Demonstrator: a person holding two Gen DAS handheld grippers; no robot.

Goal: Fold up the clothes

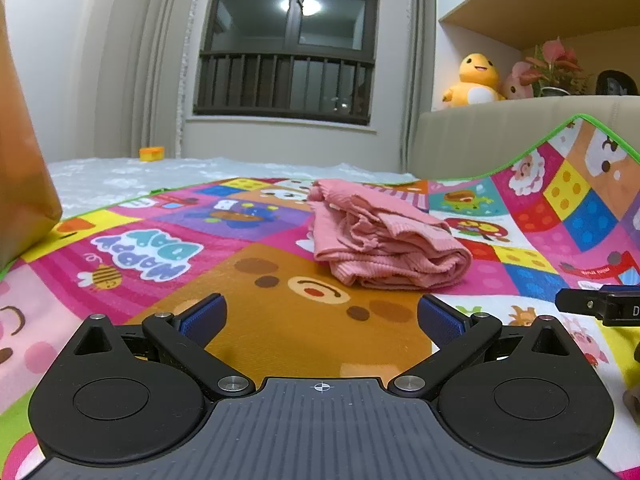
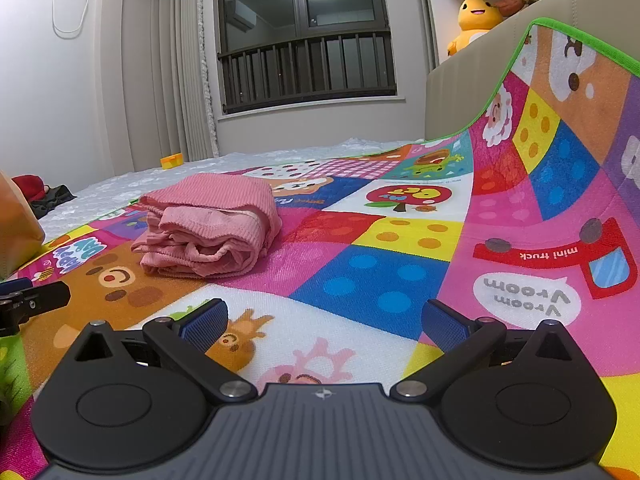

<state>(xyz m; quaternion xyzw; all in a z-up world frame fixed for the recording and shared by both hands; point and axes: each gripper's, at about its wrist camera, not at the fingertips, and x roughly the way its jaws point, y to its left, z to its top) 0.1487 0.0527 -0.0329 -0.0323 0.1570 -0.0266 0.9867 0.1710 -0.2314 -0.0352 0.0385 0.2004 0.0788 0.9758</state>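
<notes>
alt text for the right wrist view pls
A folded pink ribbed garment lies on a colourful cartoon-print play mat, ahead and left of the open, empty right gripper. The left gripper's black tip shows at the left edge; a dark window is behind.

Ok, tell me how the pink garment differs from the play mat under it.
The pink garment is one plain colour and ribbed; the play mat is a patchwork of bright cartoon panels. The garment is bundled into a thick, layered fold, while the mat lies spread out, its far right side riding up against the beige bed frame. The garment covers only a small part of the mat. Neither gripper touches them.
</notes>
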